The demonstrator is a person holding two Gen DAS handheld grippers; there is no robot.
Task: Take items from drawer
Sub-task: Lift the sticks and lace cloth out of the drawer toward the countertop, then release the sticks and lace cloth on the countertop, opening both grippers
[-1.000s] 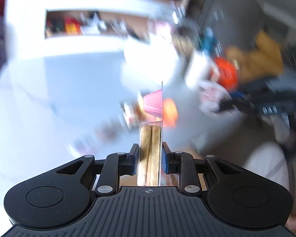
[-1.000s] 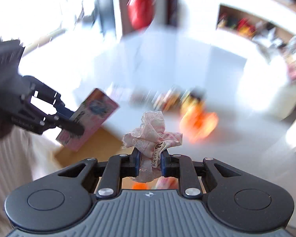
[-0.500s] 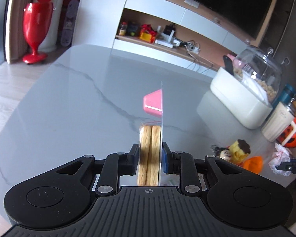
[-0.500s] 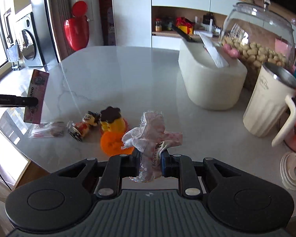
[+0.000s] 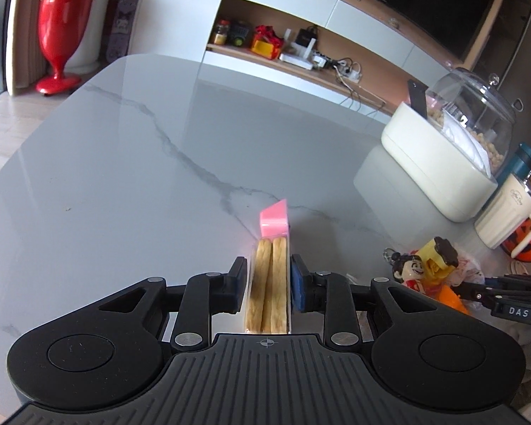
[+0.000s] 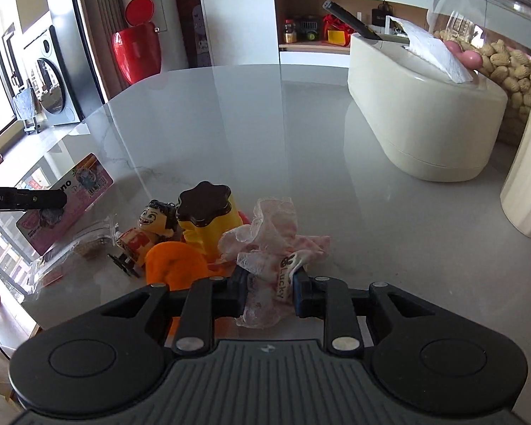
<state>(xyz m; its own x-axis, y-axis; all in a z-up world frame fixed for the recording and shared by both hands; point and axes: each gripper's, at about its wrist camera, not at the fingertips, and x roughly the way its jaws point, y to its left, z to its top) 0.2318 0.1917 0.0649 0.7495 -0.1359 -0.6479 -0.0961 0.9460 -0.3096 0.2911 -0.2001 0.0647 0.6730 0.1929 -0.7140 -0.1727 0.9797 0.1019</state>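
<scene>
Broad grey marble tabletop [image 5: 130,184] with plenty of bare surface on the left half, so room to spare for setting both items down. At the far right edge, cream tissue box [image 6: 421,113], peanut jar under a clear dome [image 6: 495,35] and ribbed cream mug [image 6: 527,173]: best kept well clear during release. Near the front edge, a cluster already laid out: yellow toy with a brown lid [image 6: 205,219], orange piece [image 6: 173,265], small grinning figurine [image 6: 148,230], clear wrapper [image 6: 84,248]. Left gripper [image 5: 268,279] clamped on a clear pack of biscuit sticks [image 5: 268,283] with a pink header, held edge-up just over the table beside that cluster; better tipped flat before letting go, to avoid a topple. Right gripper [image 6: 269,288] pinched on a pink lace scrunchie [image 6: 269,244] with a "Lucky" tag, low and apparently touching the surface just right of the yellow toy; simply parting the jaws there and lifting straight back, probably enough. Drawer itself out of view.
</scene>
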